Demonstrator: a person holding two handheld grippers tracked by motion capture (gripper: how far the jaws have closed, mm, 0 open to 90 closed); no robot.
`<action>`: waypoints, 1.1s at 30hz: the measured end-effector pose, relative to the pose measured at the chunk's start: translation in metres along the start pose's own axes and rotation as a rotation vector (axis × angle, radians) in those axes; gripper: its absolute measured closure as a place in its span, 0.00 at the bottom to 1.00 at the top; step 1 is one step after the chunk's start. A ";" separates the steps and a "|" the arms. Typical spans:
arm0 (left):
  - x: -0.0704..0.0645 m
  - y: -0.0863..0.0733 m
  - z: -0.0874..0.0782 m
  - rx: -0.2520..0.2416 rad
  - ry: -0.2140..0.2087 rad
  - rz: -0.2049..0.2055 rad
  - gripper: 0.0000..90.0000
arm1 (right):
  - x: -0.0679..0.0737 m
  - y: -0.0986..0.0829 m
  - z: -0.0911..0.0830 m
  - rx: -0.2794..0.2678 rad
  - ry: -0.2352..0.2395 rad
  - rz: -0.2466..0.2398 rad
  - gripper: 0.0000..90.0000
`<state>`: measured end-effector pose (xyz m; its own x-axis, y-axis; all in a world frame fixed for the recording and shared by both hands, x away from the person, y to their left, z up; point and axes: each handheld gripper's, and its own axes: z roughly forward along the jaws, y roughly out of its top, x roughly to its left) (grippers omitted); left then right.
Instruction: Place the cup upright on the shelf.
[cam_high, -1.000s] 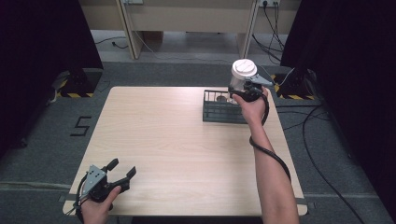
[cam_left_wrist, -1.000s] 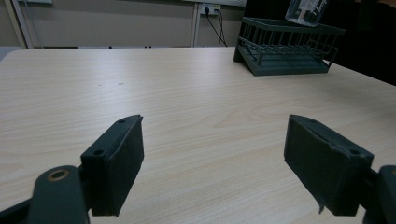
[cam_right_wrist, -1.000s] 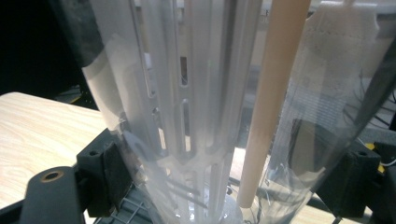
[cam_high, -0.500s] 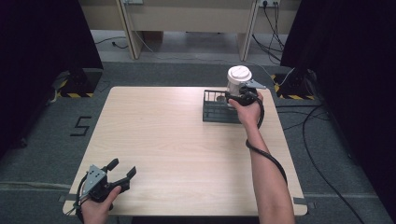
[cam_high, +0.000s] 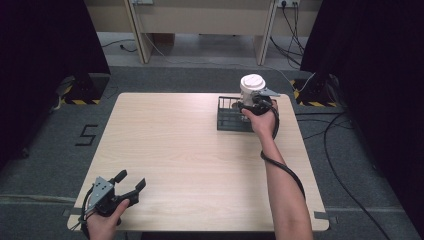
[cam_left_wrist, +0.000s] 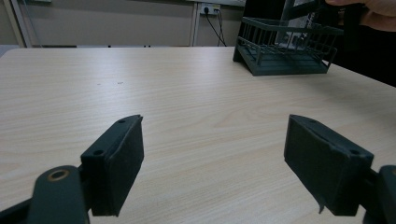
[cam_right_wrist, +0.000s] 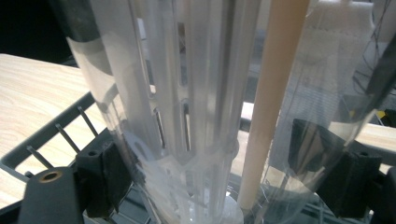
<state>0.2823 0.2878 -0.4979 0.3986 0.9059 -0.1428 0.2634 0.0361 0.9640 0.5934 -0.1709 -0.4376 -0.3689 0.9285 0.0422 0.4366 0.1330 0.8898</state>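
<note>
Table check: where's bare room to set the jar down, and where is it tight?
The wooden table is bare from its left edge to the rack, and along the near edge between the left gripper and the right forearm. It is crowded at the far right corner, where the right gripper holds the jar over the rack.

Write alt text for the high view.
A right gripper holds a clear container with a white lid over a dark wire basket at the far right of a wooden table. The left gripper rests open at the near left corner.
</note>
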 end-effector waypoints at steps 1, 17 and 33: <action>0.000 0.000 0.000 0.000 0.000 0.000 0.22 | 0.000 0.000 0.000 0.000 0.000 0.000 0.20; 0.001 0.000 0.000 0.001 -0.002 -0.003 0.22 | 0.004 -0.011 0.002 -0.040 0.002 0.014 0.17; 0.002 0.000 0.000 -0.005 0.008 -0.012 0.22 | 0.009 -0.014 -0.020 -0.099 -0.010 0.034 0.17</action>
<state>0.2827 0.2899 -0.4981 0.3883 0.9088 -0.1525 0.2638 0.0490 0.9633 0.5677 -0.1708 -0.4403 -0.3473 0.9352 0.0691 0.3649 0.0669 0.9286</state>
